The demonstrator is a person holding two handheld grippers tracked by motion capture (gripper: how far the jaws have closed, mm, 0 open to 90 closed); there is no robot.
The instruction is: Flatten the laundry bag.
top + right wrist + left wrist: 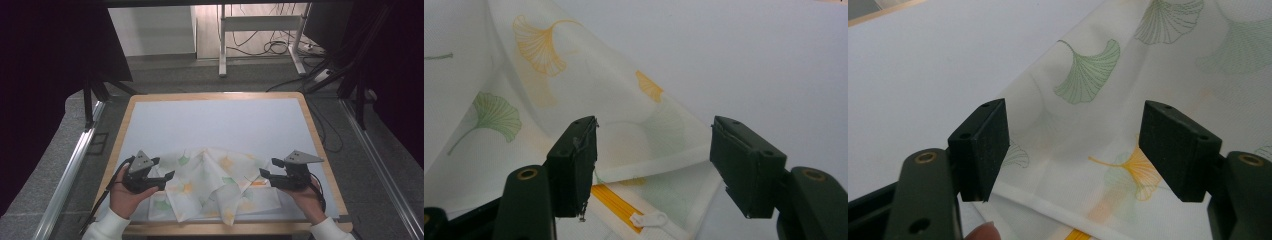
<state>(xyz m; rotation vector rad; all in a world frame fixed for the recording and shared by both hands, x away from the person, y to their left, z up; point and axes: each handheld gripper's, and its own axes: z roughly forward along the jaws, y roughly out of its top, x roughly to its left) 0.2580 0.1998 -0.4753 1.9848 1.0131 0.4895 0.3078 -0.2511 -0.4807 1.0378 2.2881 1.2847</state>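
In the high view we see a white cloth (212, 182) printed with green and orange ginkgo leaves, lying rumpled in the lower middle of the frame on the pale mat (215, 122) that covers the wooden table (314, 130). It is partly folded, with a peak of fabric pointing toward the frame's centre.

We hold the left gripper (161, 172) at the lower left of that view, at the cloth's left edge. In the left gripper view its jaws stand wide apart with nothing clamped between them; the cloth (1108, 100) lies beyond and below them, its hemmed edge running across the bottom of the frame, and a fingertip (983, 232) shows at the bottom edge.

The right gripper (267, 170) sits at the lower right of the high view, at the cloth's right edge, pointing left toward the fabric. In the right gripper view its jaws are also spread wide and grip nothing. Between and under them we see a folded-over corner of the cloth (574, 100), and beneath that fold an orange zipper (616, 202) with a white pull tab (649, 219) near the bottom centre of the frame.
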